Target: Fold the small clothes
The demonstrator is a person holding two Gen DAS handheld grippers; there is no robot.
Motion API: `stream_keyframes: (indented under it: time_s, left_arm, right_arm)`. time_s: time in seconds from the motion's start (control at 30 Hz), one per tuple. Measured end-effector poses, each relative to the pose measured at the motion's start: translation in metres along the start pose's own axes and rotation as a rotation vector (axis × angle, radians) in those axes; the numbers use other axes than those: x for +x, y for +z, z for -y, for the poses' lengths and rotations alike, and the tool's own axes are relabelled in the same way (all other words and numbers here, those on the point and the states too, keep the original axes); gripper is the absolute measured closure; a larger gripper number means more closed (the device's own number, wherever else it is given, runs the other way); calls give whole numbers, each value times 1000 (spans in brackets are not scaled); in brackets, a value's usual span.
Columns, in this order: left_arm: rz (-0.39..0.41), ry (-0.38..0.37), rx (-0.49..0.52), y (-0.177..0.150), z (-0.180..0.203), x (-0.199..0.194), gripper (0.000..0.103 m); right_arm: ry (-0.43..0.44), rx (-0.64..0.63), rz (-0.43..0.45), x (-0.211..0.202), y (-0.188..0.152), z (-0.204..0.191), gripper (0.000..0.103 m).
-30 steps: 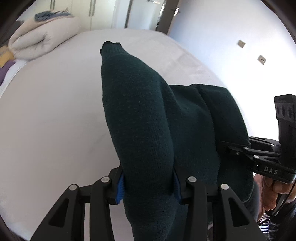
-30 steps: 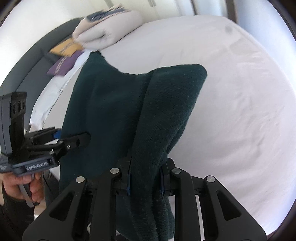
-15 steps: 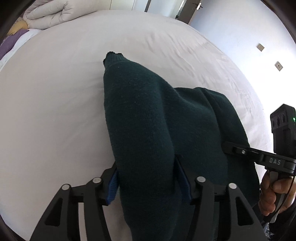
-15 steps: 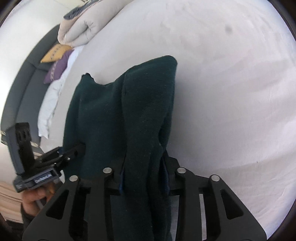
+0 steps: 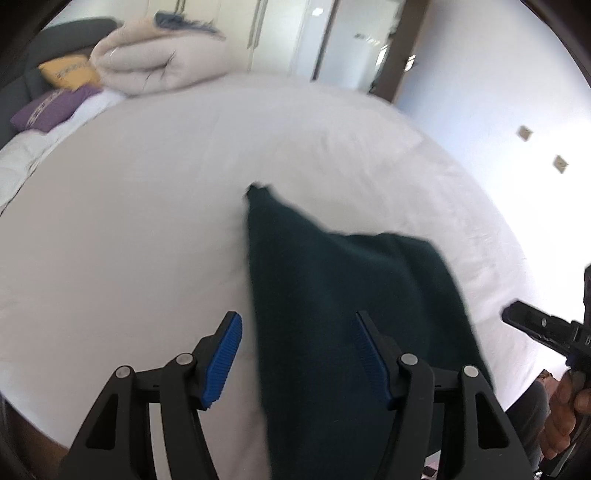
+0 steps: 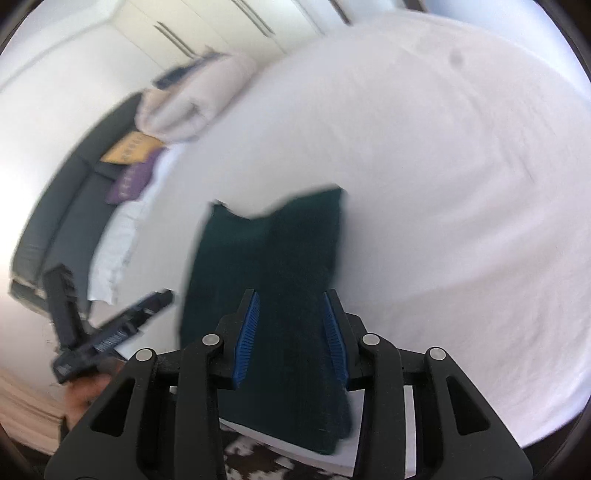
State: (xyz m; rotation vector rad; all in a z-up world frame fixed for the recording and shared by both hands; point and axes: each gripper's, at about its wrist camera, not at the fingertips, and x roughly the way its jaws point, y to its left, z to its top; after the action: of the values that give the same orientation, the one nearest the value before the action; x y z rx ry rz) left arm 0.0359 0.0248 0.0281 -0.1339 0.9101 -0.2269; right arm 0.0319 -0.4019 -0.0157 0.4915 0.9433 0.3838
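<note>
A dark green knitted garment (image 5: 332, 295) lies folded on the white bed (image 5: 129, 240), reaching to the near edge. My left gripper (image 5: 297, 354) hangs over its near end with jaws opening; the left blue pad (image 5: 225, 354) stands clear of the cloth. In the right wrist view the same garment (image 6: 273, 251) lies between the blue pads (image 6: 247, 332) of my right gripper (image 6: 291, 332), whose jaws are also opening and do not pinch it. Each view shows the other gripper at its edge: the right gripper (image 5: 543, 332) and the left gripper (image 6: 110, 332), both held in a hand.
A rolled cream duvet (image 5: 155, 62) lies at the head of the bed, with a yellow cushion (image 5: 70, 74) and a purple cushion (image 5: 51, 107) beside it against a dark headboard (image 6: 55, 221). Wardrobe doors (image 6: 221, 33) stand behind. A patterned rug (image 6: 258, 461) shows below the bed's near edge.
Both grippers were shut on the bunched garment a second ago. Their jaws have spread and let it go, and both have drawn back toward the bed's edge. The garment now lies flat.
</note>
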Motion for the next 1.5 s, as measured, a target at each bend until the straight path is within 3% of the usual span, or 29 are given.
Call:
stream_keyframes:
  time_s: [0.1, 0.13, 0.23, 0.3, 0.47, 0.6, 0.73, 0.87, 0.93, 1.0, 1.03, 1.07, 1.1, 1.2, 1.27, 1.37, 1.43, 1.5]
  left_arm:
    - [-44, -3, 54, -1, 14, 23, 38]
    - [-69, -1, 58, -3, 15, 30, 38]
    - [-133, 67, 114, -14, 19, 53, 36]
    - [-126, 57, 103, -16, 15, 57, 32]
    - [-128, 57, 81, -11, 9, 59, 27]
    - [-105, 58, 75, -15, 10, 59, 26]
    - [-98, 62, 80, -18, 11, 60, 21]
    - [-86, 45, 44, -20, 5, 50, 22]
    - [-37, 33, 29, -21, 6, 36, 23]
    - [65, 62, 68, -25, 14, 10, 20]
    - [110, 87, 84, -26, 18, -1, 12]
    - [161, 110, 98, -27, 22, -13, 1]
    - [235, 133, 113, -29, 26, -30, 0]
    - [457, 161, 151, -32, 37, -83, 0]
    - [556, 208, 170, -33, 45, -109, 0]
    - [657, 298, 190, -33, 57, -144, 0]
    - [699, 303, 203, -36, 66, -163, 0]
    - [688, 290, 195, -37, 71, -177, 0]
  right_arm:
    - [108, -39, -13, 12, 4, -17, 69]
    - [108, -39, -31, 26, 3, -18, 69]
    - [43, -7, -111, 67, 0, -9, 69]
    - [-19, 8, -148, 90, -12, 5, 75]
    - [67, 60, -87, 81, -18, 13, 75]
    - [127, 25, -23, 51, -17, 4, 75]
    - [19, 33, -93, 74, -24, 23, 75]
    - [52, 66, -51, 59, -29, 24, 75]
    - [-10, 9, -10, 43, -27, 14, 74]
    - [-59, -46, 50, 26, -26, 5, 72]
    - [-84, -76, 93, 13, -25, -2, 70]
    - [-109, -106, 147, -3, -25, -11, 59]
    - [-130, -126, 191, -18, -26, -16, 43]
    - [-196, -216, 398, -70, -32, -43, 20]
    - [-237, -285, 530, -98, -36, -63, 4]
    - [-270, -382, 704, -138, -45, -95, 0]
    - [-263, -430, 763, -161, -48, -112, 0]
    - [-254, -462, 791, -183, -47, -127, 0]
